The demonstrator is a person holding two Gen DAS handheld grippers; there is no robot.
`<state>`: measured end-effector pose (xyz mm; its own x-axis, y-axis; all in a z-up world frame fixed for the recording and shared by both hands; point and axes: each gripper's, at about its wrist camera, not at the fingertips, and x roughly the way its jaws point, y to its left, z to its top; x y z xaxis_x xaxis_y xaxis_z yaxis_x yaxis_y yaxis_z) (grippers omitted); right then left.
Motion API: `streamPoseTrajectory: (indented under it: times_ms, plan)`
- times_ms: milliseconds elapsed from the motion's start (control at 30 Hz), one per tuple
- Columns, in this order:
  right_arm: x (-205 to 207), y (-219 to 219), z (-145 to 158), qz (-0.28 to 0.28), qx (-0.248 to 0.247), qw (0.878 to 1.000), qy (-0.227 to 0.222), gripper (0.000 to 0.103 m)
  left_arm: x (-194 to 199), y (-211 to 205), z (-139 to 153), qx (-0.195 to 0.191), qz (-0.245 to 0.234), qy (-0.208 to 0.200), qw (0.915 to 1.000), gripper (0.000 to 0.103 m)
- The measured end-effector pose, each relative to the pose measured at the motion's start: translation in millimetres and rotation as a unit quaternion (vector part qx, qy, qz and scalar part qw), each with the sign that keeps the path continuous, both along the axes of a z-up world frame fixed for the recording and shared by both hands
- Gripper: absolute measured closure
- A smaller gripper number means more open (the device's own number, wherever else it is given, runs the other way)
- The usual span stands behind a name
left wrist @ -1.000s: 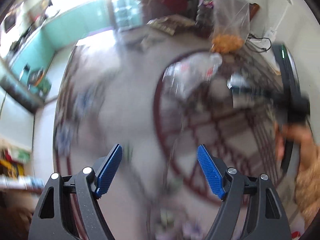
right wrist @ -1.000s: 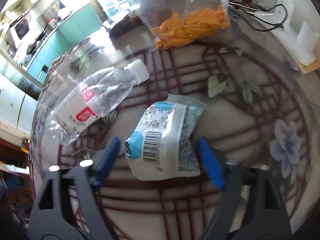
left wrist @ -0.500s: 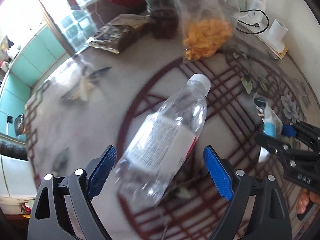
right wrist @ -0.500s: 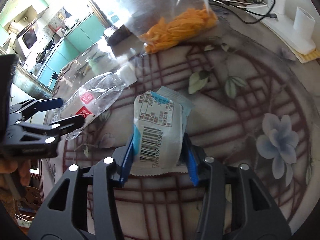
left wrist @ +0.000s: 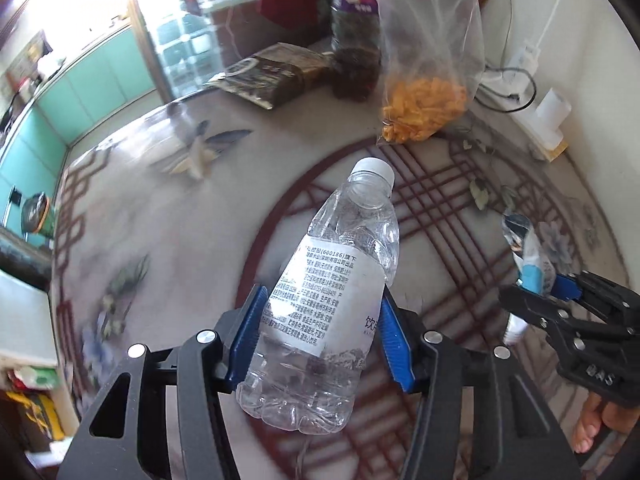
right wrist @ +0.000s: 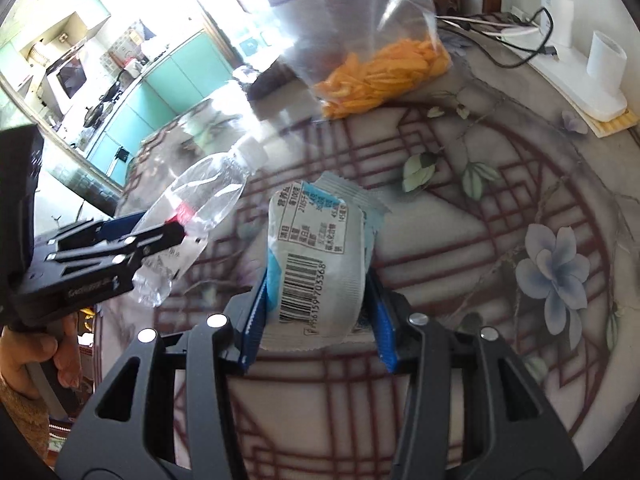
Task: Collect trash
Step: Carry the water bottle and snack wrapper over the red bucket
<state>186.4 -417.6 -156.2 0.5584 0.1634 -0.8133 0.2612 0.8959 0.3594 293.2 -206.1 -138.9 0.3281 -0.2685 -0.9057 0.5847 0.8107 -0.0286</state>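
The left gripper [left wrist: 320,332] has just closed its jaws on the empty bottle [left wrist: 336,304], light and crushable. The right gripper [right wrist: 318,320] pinches a soft, crinkly wrapper [right wrist: 316,256] by its middle.

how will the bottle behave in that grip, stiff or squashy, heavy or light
Probably light: the bottle looks clear and empty. Likely squashy: its thin walls already look dented and crumpled, so the left gripper, whose jaws have just been closing on its label, may buckle it. Possibly slippery, as the plastic is smooth and round; set down on the table, it could roll.
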Motion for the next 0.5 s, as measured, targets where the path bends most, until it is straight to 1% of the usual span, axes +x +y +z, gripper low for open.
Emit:
streamPoseTrajectory:
  times_ms: [100, 200, 300, 433, 500]
  plan:
    - [-8.4, 16.4, 12.7, 0.014, -0.004, 1.000, -0.006, 0.058, -25.7, 23.2, 14.2, -0.011, 0.013, -0.005, 0.9998, 0.051]
    - [-20.2, 34.7, 23.8, 0.029, -0.012, 0.999, -0.009, 0.058, -58.2, 55.5, 24.8, -0.029, 0.038, 0.002, 0.9989, 0.051]
    - [-36.1, 53.4, 32.9, 0.043, -0.020, 0.999, -0.008, 0.058, -84.2, 83.2, 26.5, -0.039, 0.064, 0.011, 0.9971, 0.051]
    - [-54.5, 76.5, 38.7, 0.058, -0.022, 0.998, -0.002, 0.058, -126.3, 126.6, 25.3, -0.058, 0.115, 0.025, 0.9913, 0.051]
    - [-64.3, 89.1, 41.1, 0.064, -0.021, 0.998, 0.002, 0.058, -144.8, 144.5, 24.7, -0.066, 0.133, 0.027, 0.9886, 0.051]
